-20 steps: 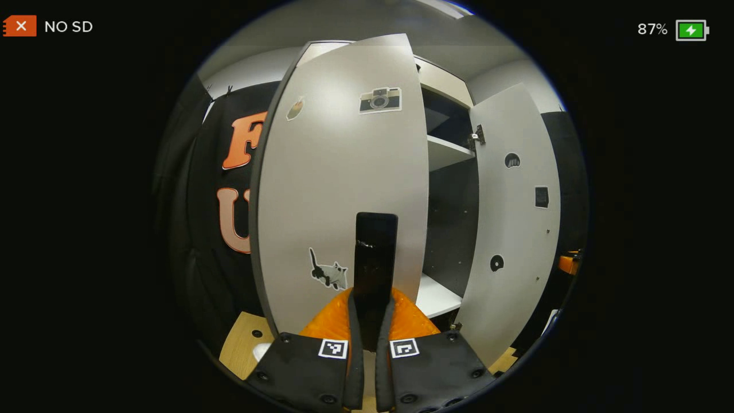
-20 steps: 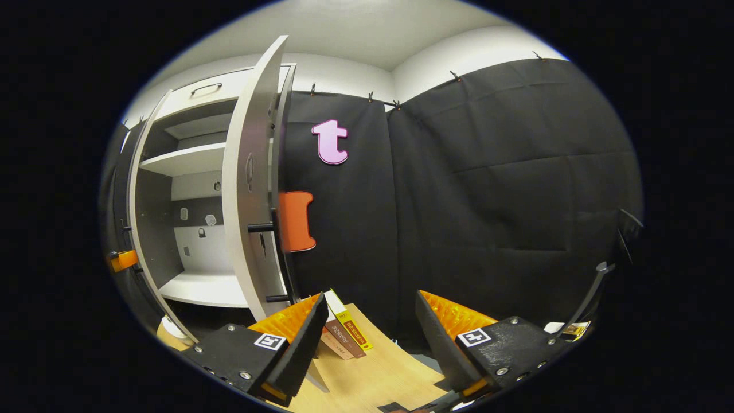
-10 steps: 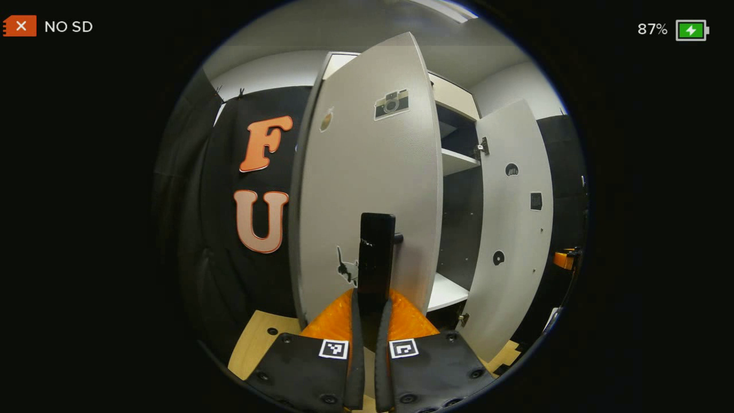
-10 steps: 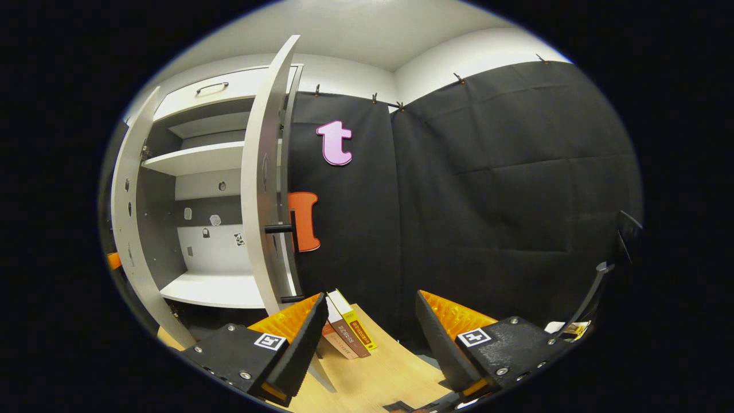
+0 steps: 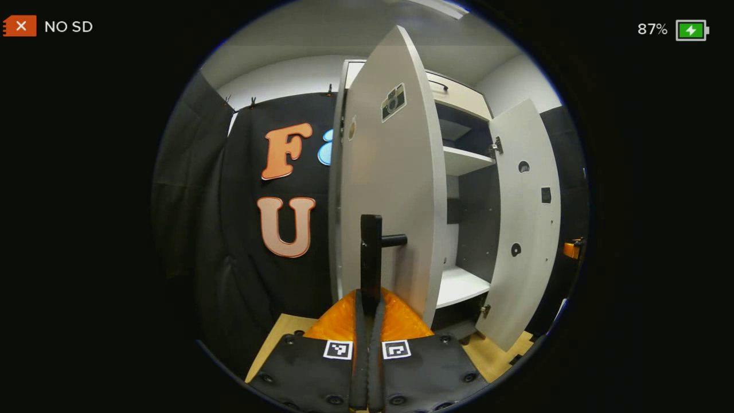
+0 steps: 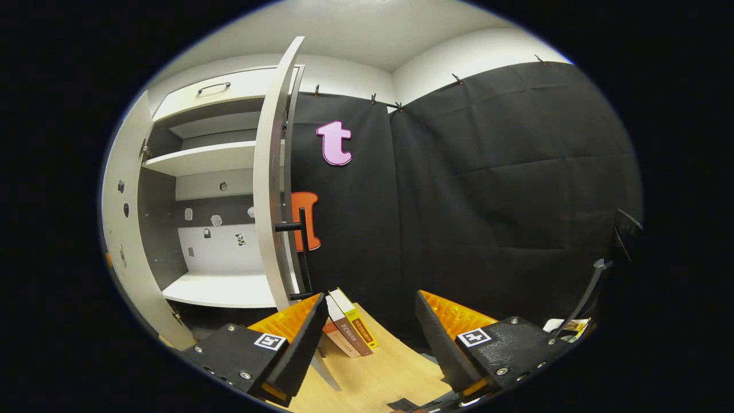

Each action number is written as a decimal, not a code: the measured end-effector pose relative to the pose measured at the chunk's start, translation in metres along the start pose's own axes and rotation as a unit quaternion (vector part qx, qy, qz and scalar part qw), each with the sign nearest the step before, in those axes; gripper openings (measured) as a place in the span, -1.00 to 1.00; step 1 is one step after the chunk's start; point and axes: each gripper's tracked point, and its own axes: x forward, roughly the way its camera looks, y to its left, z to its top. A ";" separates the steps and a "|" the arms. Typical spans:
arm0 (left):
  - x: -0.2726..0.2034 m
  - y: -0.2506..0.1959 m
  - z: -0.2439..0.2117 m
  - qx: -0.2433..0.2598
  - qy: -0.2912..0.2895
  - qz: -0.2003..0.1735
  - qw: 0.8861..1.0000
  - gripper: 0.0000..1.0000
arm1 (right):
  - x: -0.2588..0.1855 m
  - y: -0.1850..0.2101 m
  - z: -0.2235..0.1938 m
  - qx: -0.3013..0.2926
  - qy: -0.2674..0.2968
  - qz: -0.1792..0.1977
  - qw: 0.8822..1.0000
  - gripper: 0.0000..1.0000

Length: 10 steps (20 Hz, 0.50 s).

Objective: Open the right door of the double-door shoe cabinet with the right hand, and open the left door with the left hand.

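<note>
Left door swinging wide, right one already open.
You are clamping the left claw (image 5: 367,312) on the handle (image 5: 371,252) of the left door (image 5: 390,189); over-pulling is risking hinge strain (right claw (image 6: 367,327) hanging wide, empty).

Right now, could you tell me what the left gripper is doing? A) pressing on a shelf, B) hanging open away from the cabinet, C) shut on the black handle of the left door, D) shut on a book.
C: in the left gripper view the left gripper has both fingers closed on the upright black handle of the left door, which stands swung open.
</note>
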 end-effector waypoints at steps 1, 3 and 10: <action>-0.003 0.003 0.000 0.001 0.000 0.007 1.000 -0.94 | 0.000 0.001 0.001 -0.001 -0.001 -0.001 1.000 0.87; -0.004 0.011 0.001 -0.001 0.000 0.020 1.000 -0.95 | -0.003 0.004 0.001 -0.003 -0.002 0.000 1.000 0.87; -0.006 0.031 0.000 -0.004 0.001 0.045 0.999 -0.95 | -0.009 0.019 0.006 -0.007 -0.007 0.007 1.000 0.87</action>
